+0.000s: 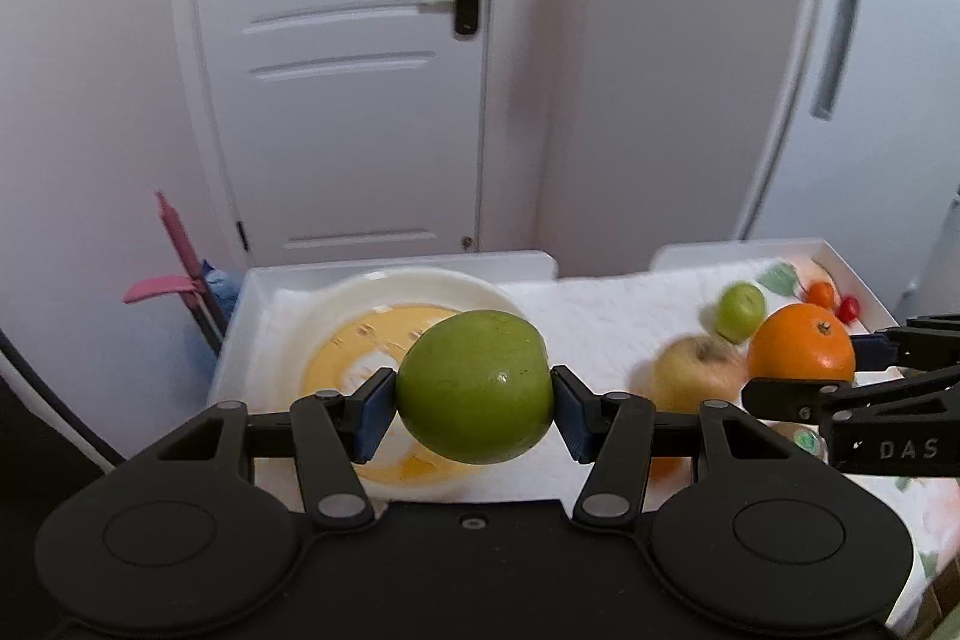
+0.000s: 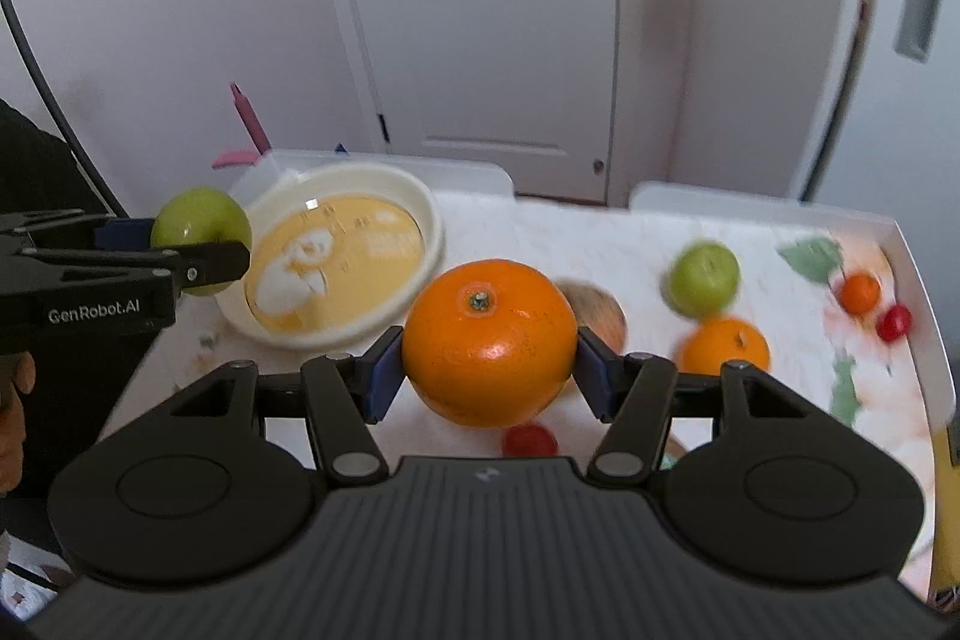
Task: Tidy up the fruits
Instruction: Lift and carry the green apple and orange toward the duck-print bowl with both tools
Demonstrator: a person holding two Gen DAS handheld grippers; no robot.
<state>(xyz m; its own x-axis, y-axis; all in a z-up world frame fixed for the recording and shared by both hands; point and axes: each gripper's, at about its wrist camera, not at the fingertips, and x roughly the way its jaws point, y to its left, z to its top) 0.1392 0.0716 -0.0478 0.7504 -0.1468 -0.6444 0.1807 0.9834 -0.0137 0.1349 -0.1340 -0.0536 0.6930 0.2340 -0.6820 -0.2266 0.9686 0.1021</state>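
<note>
Left hand-held gripper [image 1: 474,403] pinches the green apple [image 1: 474,385], right hand-held gripper [image 2: 487,364] the orange [image 2: 487,340]; both look firm, smooth, slippery, so grip mid-belly, bowl [image 2: 420,208] at 10 o'clock.

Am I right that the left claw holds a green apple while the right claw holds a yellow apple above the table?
Not quite: the right claw holds an orange, as the right wrist view shows. The left claw does hold the green apple.

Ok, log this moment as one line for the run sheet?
left gripper: shut on green apple, lifted | right gripper: shut on orange, lifted | bowl: holds no fruit | table: several fruits loose
</note>
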